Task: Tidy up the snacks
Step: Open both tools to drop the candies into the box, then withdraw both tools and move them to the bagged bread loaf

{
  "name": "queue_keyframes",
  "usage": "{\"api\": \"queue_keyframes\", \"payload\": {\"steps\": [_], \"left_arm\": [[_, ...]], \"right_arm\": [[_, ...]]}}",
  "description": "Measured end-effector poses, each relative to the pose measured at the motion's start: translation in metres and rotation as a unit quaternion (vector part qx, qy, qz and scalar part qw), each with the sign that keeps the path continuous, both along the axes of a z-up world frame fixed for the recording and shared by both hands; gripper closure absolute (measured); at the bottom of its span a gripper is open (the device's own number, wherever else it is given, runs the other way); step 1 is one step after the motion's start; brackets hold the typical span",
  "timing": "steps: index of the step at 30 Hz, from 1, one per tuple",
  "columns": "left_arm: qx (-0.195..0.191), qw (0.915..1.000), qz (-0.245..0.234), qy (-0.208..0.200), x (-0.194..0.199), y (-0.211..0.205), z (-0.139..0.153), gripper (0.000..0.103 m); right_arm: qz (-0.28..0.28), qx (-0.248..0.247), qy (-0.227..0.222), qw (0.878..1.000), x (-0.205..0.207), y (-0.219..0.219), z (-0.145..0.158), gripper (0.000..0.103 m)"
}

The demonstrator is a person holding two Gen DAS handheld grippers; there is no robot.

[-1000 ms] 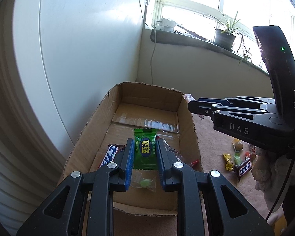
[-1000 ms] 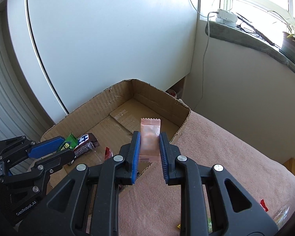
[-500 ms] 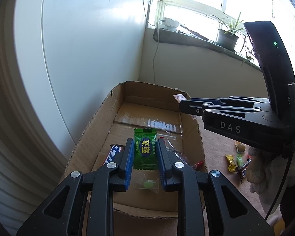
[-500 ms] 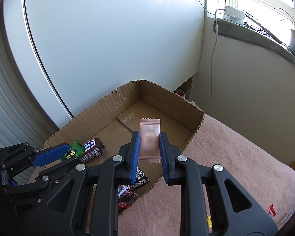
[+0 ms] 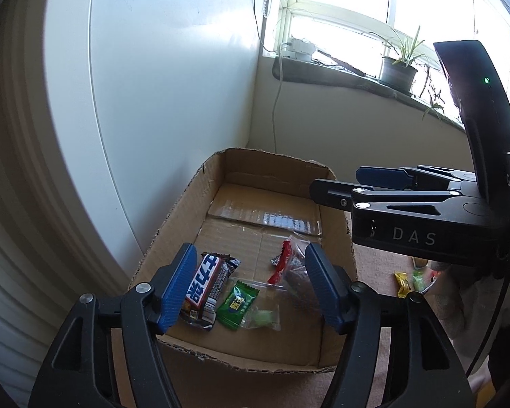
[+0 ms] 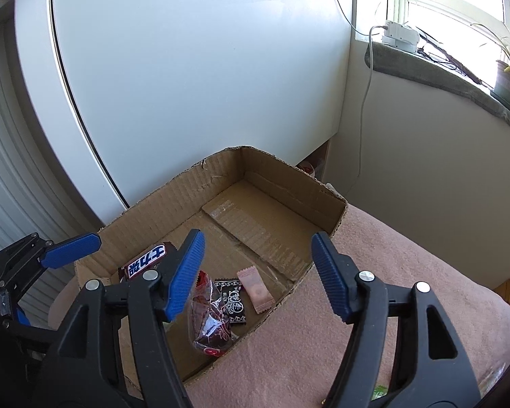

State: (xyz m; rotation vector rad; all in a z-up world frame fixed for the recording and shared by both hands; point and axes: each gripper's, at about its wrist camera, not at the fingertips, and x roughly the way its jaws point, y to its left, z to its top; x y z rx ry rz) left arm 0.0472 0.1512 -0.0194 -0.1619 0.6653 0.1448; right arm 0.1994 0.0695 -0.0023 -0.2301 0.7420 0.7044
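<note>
An open cardboard box (image 5: 173,224) (image 6: 173,197) sits on a pink cloth. My left gripper (image 5: 251,285) is open above the box's near end, with a green candy packet (image 5: 236,304) lying on the box floor below it, beside a Snickers bar (image 5: 204,282). My right gripper (image 6: 258,272) is open over the box's right side, and a pink candy packet (image 6: 255,289) lies on the floor below it. The right gripper (image 5: 384,187) also shows in the left wrist view; the left one (image 6: 61,255) shows in the right wrist view.
Red and dark wrapped snacks (image 6: 210,323) (image 5: 285,261) lie in the box. Loose candies (image 5: 408,280) lie on the pink cloth (image 6: 408,289) to the right. A white wall panel stands behind the box; a windowsill with a potted plant (image 5: 399,71) is beyond.
Both grippers opened. The green packet dropped from the left gripper and the pink packet from the right gripper onto the box floor.
</note>
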Motion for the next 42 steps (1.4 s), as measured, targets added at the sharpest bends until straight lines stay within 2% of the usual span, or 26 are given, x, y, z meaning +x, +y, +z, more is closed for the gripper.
{"api": "queue_keyframes", "payload": {"steps": [10, 22, 36, 42], "left_arm": [[0.002, 1.0000, -0.002, -0.007, -0.006, -0.004, 0.004, 0.037], [0.006, 0.9996, -0.021, -0.019, -0.018, -0.030, 0.013, 0.037], [-0.004, 0.9982, -0.058, -0.016, -0.015, -0.076, 0.011, 0.037], [-0.003, 0.9963, -0.085, -0.011, -0.010, -0.106, 0.007, 0.037]], "right_arm": [[-0.008, 0.007, -0.004, 1.000, -0.011, -0.014, 0.009, 0.035], [-0.024, 0.013, -0.015, 1.000, -0.035, -0.050, 0.019, 0.035], [-0.080, 0.024, -0.032, 0.996, -0.067, -0.138, 0.029, 0.034], [-0.114, 0.025, -0.026, 0.993, -0.071, -0.186, 0.025, 0.034]]}}
